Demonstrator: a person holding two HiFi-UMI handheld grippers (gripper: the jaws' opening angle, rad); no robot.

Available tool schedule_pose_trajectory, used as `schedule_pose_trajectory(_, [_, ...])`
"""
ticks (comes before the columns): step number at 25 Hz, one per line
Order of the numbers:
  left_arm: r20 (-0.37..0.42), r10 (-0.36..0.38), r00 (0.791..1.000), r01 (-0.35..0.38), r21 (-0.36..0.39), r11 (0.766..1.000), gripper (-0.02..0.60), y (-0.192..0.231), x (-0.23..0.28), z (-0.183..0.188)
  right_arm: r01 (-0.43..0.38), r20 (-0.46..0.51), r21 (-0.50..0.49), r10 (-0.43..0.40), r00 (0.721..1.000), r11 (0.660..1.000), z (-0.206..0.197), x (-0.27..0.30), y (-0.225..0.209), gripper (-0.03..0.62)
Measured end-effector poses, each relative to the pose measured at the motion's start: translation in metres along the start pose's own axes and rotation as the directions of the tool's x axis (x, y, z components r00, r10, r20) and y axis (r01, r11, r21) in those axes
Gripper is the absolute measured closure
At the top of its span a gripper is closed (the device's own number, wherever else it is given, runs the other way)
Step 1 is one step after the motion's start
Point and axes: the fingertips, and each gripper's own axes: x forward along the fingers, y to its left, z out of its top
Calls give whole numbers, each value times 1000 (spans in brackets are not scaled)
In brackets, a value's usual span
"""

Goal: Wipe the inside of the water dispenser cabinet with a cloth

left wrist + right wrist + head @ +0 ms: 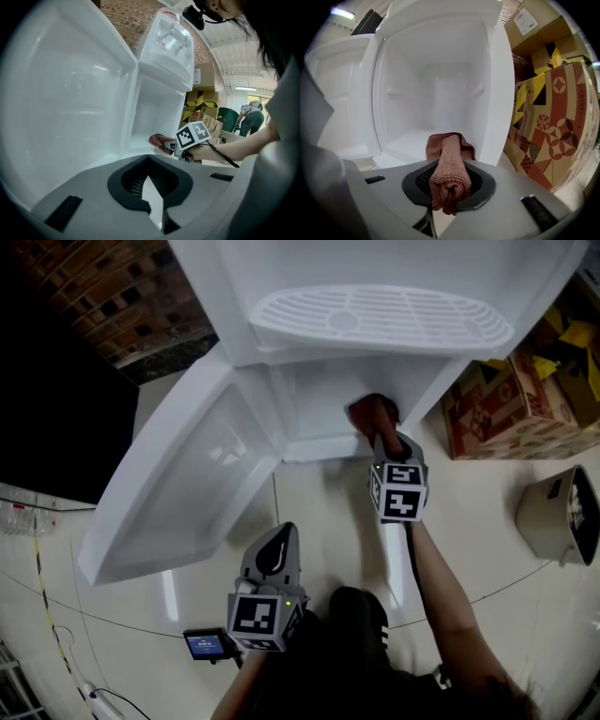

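Likely early on: right gripper [380, 434] pinching brown cloth [448, 176] at cabinet [440, 89] floor, frame centre; left gripper [278, 538] closed, empty, lower left.

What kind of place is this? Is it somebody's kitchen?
Probably not a kitchen, more likely a storeroom or warehouse corner. Cardboard boxes are piled beside the water dispenser, a bare brick wall stands behind it, and the floor is plain tile.
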Motion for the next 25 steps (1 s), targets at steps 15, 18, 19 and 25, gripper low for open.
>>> schedule_pose_trajectory(15, [51, 43, 998, -45, 37, 998, 601, -12, -20, 0, -155, 189, 167, 123, 974, 974, 16, -169, 56, 516])
schedule_pose_trajectory(18, [49, 54, 997, -56, 35, 998, 601, -21, -25, -4, -162, 191, 160, 130, 973, 974, 6, -197, 59, 517])
schedule_pose_trajectory(19, [46, 54, 997, -56, 41, 998, 601, -25, -26, -6, -162, 188, 165, 130, 974, 973, 1, -203, 58, 517])
schedule_pose_trajectory(25, [37, 49, 998, -54, 133, 990, 601, -41, -35, -11, -178, 178, 183, 145, 973, 967, -22, -226, 66, 517])
